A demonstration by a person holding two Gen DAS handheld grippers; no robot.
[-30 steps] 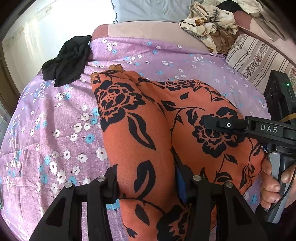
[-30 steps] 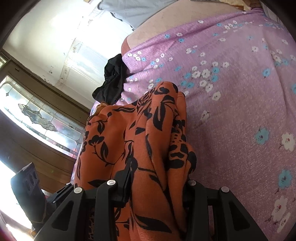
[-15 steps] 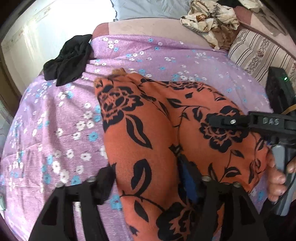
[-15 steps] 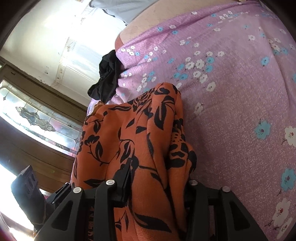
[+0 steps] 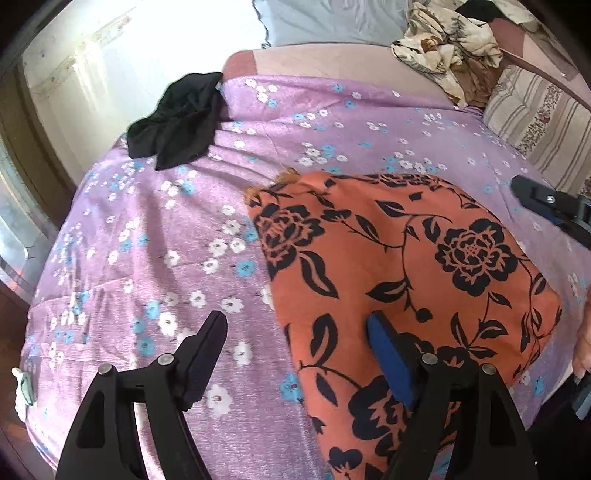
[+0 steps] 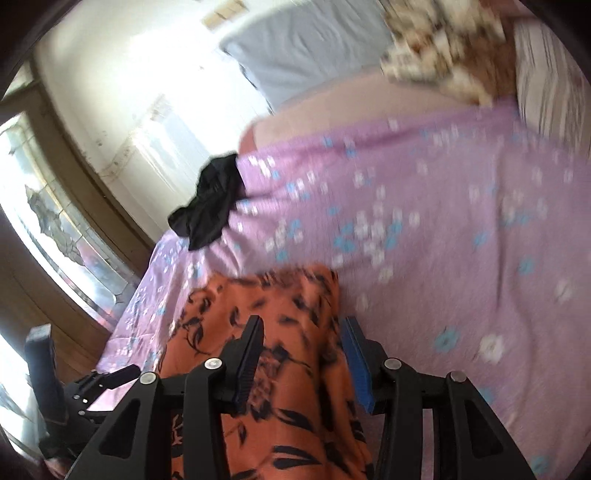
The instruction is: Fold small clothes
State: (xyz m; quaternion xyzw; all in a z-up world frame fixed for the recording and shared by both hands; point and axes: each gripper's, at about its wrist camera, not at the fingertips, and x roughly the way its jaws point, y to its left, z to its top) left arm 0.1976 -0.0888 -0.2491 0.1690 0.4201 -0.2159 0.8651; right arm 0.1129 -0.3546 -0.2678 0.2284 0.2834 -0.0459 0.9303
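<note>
An orange garment with black flowers lies folded flat on the purple flowered bed sheet. My left gripper hovers over its near left edge. Its jaws are opening: one finger is above the sheet, the other above the cloth, and neither presses on it. In the blurred right wrist view my right gripper is open above the garment, with the cloth lying loose below its pads. From the left wrist view the right gripper hangs beyond the garment's right side.
A black garment lies crumpled at the sheet's far left corner. A pale blue pillow, a heap of cream patterned cloth and a striped cushion are at the back. A person's fingers show at the right edge.
Both grippers let go of the orange garment, which settled flat on the sheet. The left jaws spread wide. The right gripper rose and tilted up, so more of the bed shows.
</note>
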